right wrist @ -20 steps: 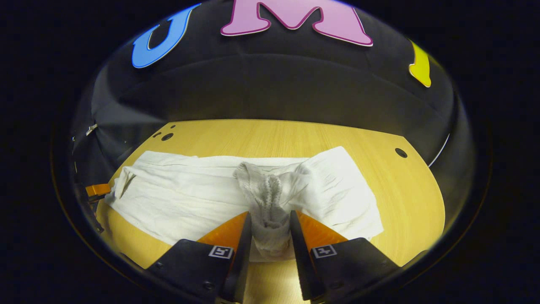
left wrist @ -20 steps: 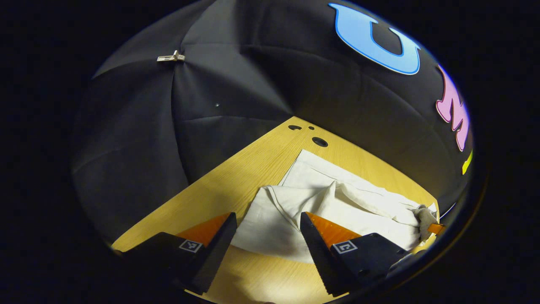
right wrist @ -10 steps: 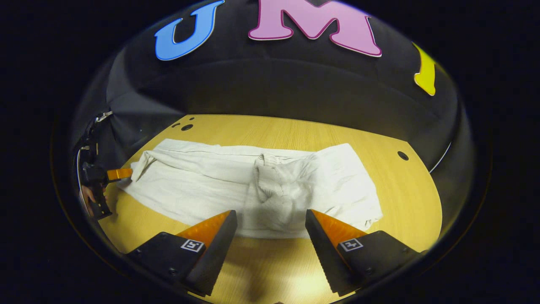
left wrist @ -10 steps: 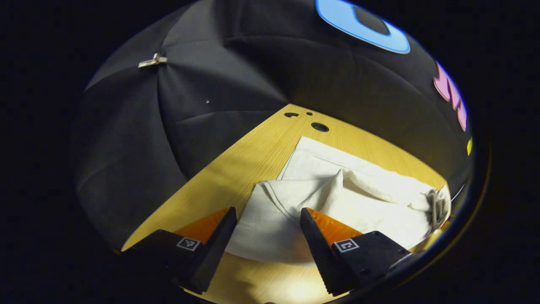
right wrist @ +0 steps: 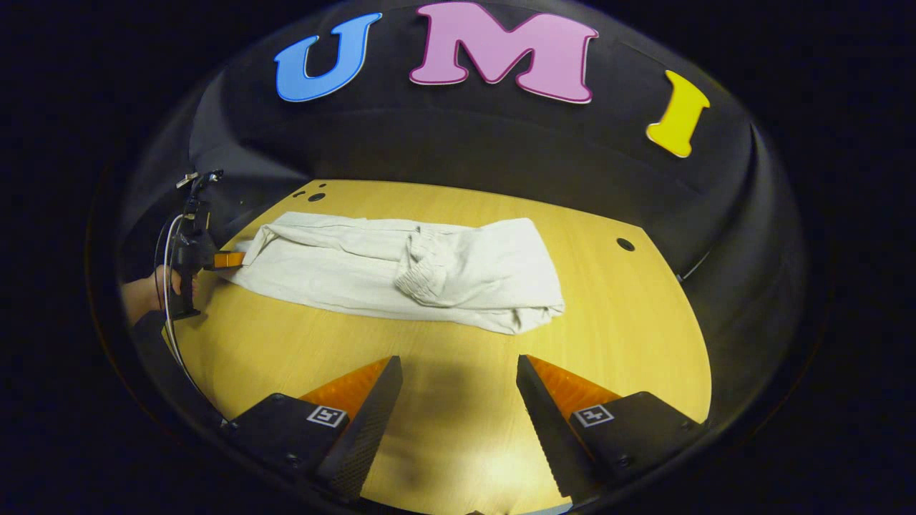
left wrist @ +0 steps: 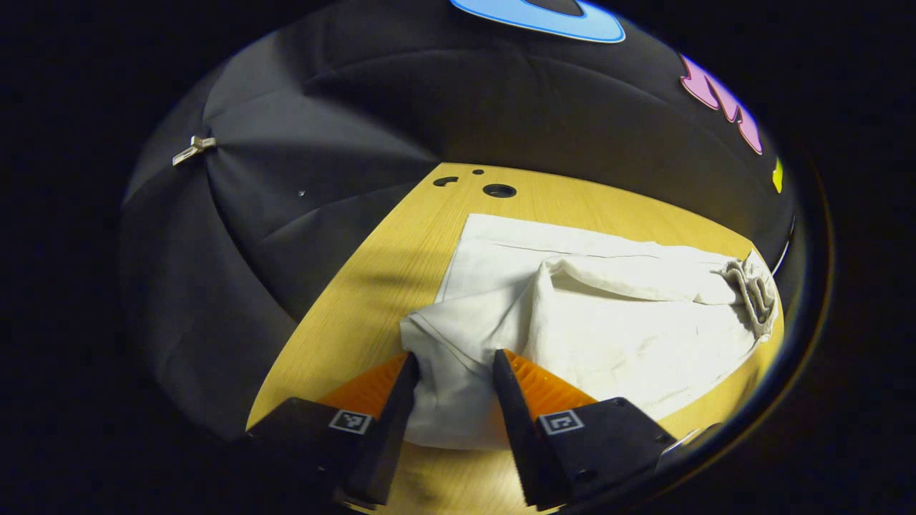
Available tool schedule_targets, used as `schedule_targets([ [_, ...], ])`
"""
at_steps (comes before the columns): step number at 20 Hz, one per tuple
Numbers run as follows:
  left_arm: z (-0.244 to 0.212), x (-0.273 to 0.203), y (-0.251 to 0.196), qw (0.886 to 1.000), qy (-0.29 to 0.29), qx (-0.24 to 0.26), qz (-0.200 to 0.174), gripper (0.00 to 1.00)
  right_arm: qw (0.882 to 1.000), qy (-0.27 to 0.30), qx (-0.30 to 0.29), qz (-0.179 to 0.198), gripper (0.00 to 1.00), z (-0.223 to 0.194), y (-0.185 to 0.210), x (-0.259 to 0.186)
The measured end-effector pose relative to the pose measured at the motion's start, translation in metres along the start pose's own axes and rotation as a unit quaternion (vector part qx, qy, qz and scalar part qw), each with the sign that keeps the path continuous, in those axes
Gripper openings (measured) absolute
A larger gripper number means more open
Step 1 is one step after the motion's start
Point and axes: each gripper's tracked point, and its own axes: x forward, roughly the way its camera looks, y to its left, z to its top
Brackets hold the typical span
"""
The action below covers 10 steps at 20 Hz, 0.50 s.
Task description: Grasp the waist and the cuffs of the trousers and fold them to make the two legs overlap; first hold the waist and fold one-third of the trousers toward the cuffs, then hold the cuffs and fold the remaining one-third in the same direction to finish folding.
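Note:
The pale trousers (right wrist: 343, 265) lie lengthwise on the wooden table (right wrist: 630, 336), legs overlapped. The waist end is folded over, and its ribbed waistband (right wrist: 422, 265) rests on the middle of the legs. My right gripper (right wrist: 458, 372) is open over bare table, well short of the cloth's near edge, with nothing between its fingers. In the left gripper view, my left gripper (left wrist: 449, 379) is shut on the cuff end of the trousers (left wrist: 608, 322), bunched cloth pinched between the fingers. The waistband (left wrist: 751, 293) shows at the far right. The left gripper (right wrist: 227, 259) also appears at the trousers' left end.
A hand (right wrist: 143, 293) holds the left gripper at the table's left edge. Round holes (right wrist: 625, 244) sit in the tabletop at right, and more holes (left wrist: 499, 190) near the far corner. Black cloth walls close the table in behind. Bare wood lies right of the trousers.
My right gripper opened, let go of the waistband on the legs and drew back from the trousers. My left gripper's fingers closed in on the cuff end.

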Motion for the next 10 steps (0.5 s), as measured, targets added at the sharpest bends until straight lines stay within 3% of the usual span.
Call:
schedule_targets([
  [1, 0.001, -0.001, -0.005, 1.000, 0.000, 0.000, -0.002, 0.60, 1.000, 0.001, 0.005, -0.009, 0.98, -0.003, -0.007, -0.012],
  [2, 0.001, -0.001, -0.008, 1.000, -0.001, -0.001, -0.001, 0.43, 1.000, 0.001, 0.012, -0.017, 0.99, -0.005, -0.015, -0.022],
  [4, 0.001, 0.000, -0.009, 1.000, 0.001, 0.000, 0.006, 0.31, 0.999, -0.001, 0.028, -0.027, 0.98, -0.005, -0.025, -0.039],
  [10, 0.003, -0.001, -0.018, 1.000, 0.009, 0.011, 0.019, 0.09, 0.996, -0.034, 0.047, -0.073, 0.98, 0.014, -0.059, -0.083],
])
